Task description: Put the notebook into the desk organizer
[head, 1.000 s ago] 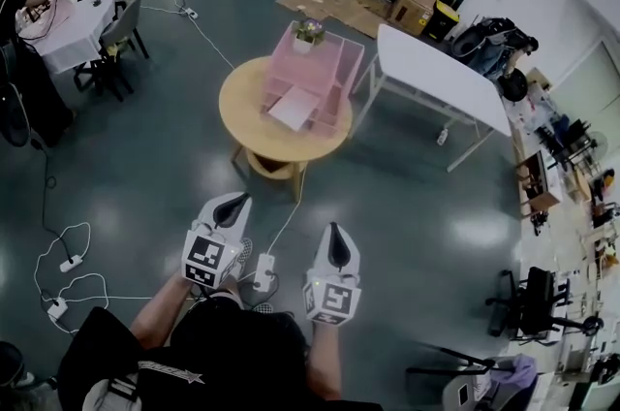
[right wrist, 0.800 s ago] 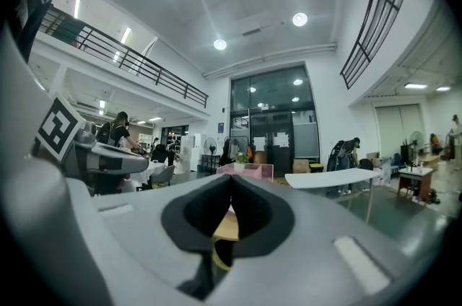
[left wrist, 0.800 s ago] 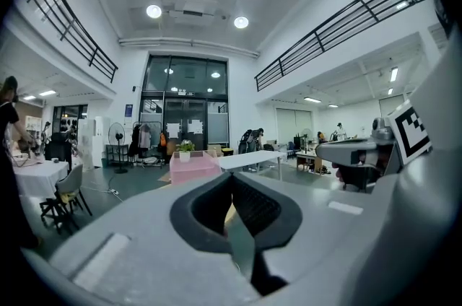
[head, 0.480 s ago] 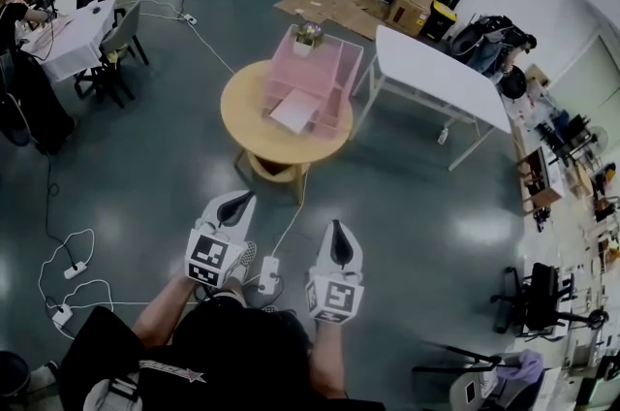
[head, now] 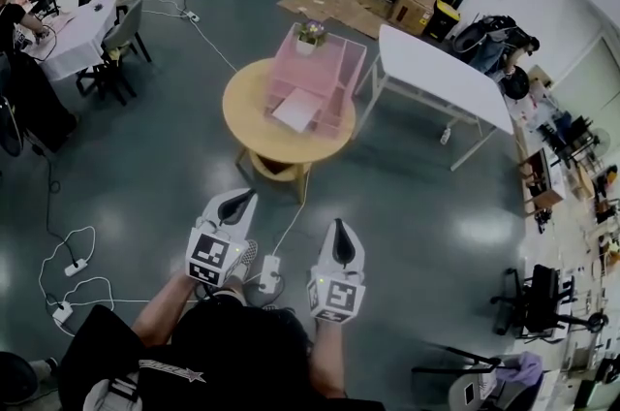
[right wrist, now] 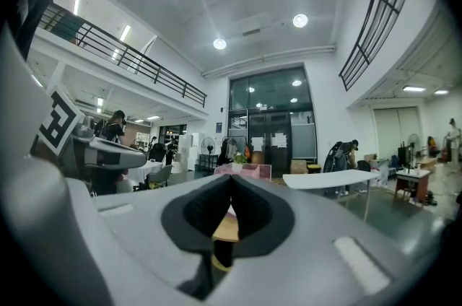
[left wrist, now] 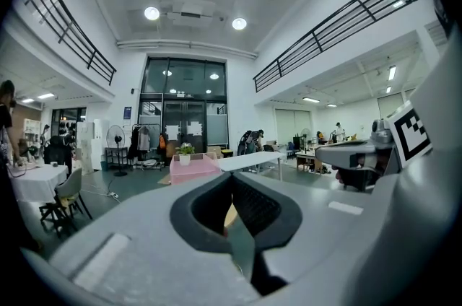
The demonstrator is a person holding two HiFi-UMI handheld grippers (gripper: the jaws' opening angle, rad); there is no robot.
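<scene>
While the person stands on the shiny grey floor, both grippers are held low in front of the body, well apart from the round table (head: 254, 130). The left gripper (head: 236, 202) has its two jaws pressed together with nothing between them. The right gripper (head: 338, 232) is just the same, jaws together and nothing in them. Each one points forward at the table, and they sit side by side with a small gap between them.

A white power strip (head: 264, 272) lies on the floor below that gap, and its thin cord (head: 290, 220) runs off toward the table.

On the round table sits the pink desk organizer (head: 336, 57). The white notebook (head: 294, 110) lies flat at the near side of the organizer, facing the person. I cannot tell if it is fully inside a tray or just resting on the front edge. A little potted plant (head: 310, 32) stands at the far end of the organizer.

A long white table (head: 438, 78) stands just to the right of the round one, with bags behind it. Far off to the left, a chair is pulled up to another table with a white cloth (head: 70, 29).
</scene>
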